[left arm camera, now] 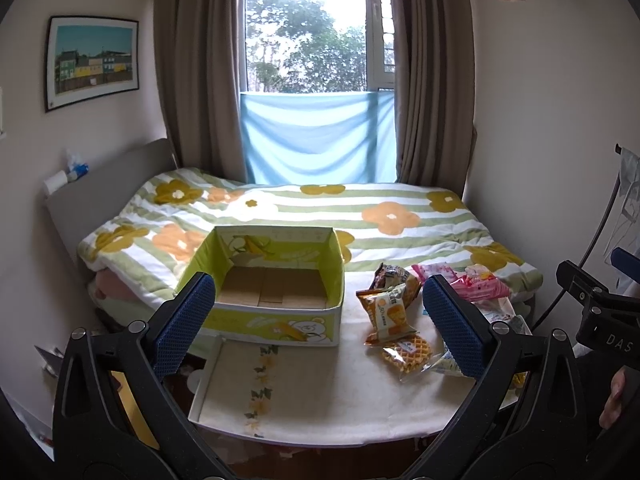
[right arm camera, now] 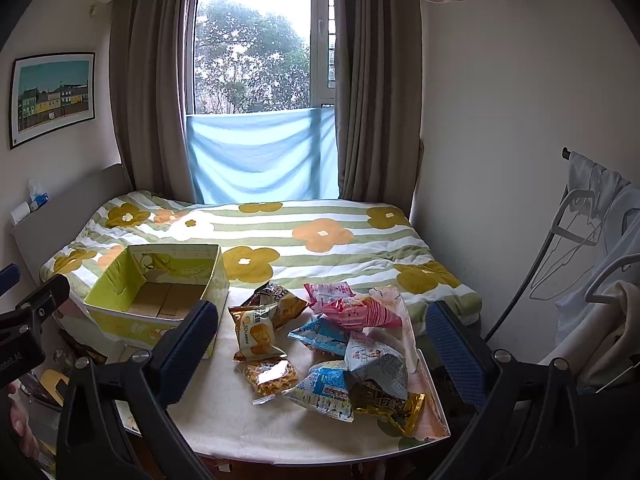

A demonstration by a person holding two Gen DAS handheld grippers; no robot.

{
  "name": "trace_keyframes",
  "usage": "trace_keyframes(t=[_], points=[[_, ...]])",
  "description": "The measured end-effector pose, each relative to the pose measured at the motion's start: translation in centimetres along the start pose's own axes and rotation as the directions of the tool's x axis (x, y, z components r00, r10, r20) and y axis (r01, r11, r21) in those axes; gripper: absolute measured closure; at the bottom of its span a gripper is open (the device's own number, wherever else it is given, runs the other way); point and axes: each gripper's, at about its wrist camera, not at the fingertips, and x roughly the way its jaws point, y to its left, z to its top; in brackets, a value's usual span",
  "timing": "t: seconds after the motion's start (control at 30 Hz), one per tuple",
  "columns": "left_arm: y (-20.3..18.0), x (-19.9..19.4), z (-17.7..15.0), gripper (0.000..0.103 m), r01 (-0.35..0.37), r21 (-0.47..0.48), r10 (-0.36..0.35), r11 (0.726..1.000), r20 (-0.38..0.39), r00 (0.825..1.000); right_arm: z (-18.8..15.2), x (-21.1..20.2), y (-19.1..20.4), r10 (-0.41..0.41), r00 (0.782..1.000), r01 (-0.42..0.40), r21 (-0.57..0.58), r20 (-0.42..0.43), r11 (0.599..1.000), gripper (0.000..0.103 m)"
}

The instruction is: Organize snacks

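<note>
An empty yellow-green cardboard box (left arm camera: pixel 276 268) with a bear print stands open on the left of a small white table (left arm camera: pixel 320 392); it also shows in the right wrist view (right arm camera: pixel 160 284). A pile of several snack packets (right arm camera: pixel 332 344) lies on the table's right half, including an orange packet (left arm camera: pixel 386 312), a waffle packet (left arm camera: pixel 408 354) and pink packets (right arm camera: pixel 352 308). My left gripper (left arm camera: pixel 318 324) is open and empty, above the table's front, between the box and the snacks. My right gripper (right arm camera: pixel 320 348) is open and empty, above the snack pile.
The box's flap (left arm camera: pixel 256 380) lies flat on the table in front of the box. A bed with a flowered quilt (right arm camera: pixel 300 236) lies right behind the table. A clothes rack with hangers (right arm camera: pixel 592 248) stands at the right. Curtains and a window are at the back.
</note>
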Motion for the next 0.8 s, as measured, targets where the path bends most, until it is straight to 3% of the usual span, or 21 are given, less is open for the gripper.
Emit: trace_keyframes(t=[0.8], points=[[-0.18, 0.45, -0.57, 0.0, 0.001, -0.001, -0.001, 1.0, -0.01, 1.0, 0.05, 0.34, -0.04, 0.002, 1.0, -0.002, 0.002, -0.004, 1.0, 0.0]])
